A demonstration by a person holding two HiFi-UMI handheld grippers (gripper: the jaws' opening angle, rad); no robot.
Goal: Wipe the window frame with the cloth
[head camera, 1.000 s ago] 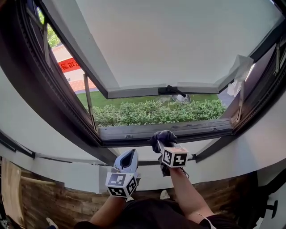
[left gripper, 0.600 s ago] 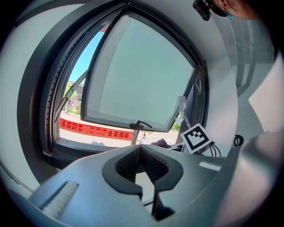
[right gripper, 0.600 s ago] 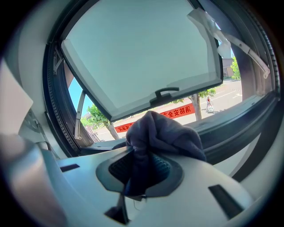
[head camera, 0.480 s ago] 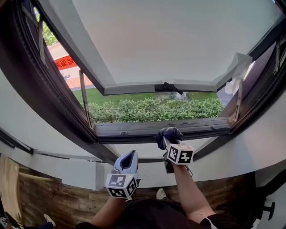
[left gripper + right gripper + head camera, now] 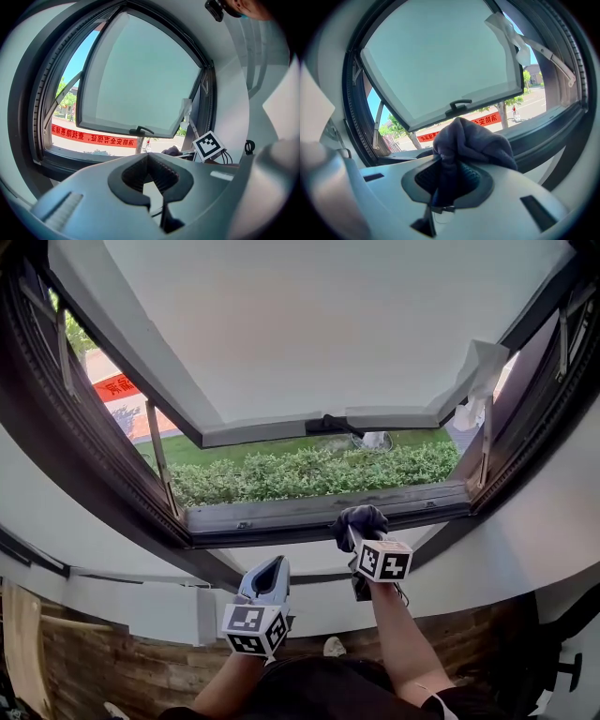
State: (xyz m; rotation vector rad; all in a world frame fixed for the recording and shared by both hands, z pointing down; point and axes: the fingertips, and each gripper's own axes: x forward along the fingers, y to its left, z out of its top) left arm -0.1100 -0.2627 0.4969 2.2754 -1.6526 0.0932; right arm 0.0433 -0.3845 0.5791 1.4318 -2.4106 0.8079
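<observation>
1. Holding the dark cloth bunched up in the right tool makes sense to me. The jaws are clamped on a fold of it, so the loose wad sticks out past the tips as a soft pad to rub with.
2. That wad sits at the bottom rail of the window frame, a bit right of the middle. It looks like it's on the rail's inner edge, but I honestly can't tell if it's touching.
3. The left tool hangs lower, well apart from the frame, with its jaws pressed together on nothing. My guess is it's just parked out of the way, since wiping only needs one tool.
4. The pane is swung outward at the bottom, which leaves the rail bare and easy to reach.
5. The head view gives you the layout: both tools, the whole opening, the hedge outside, and a white scrap at the pane's right corner. It doesn't show the grip itself.
6. The right gripper view does, with the cloth running down between the ribbed pads. The left gripper view shows its own jaws empty, plus the right tool's marker cube over by the frame and a long red banner outside.
</observation>
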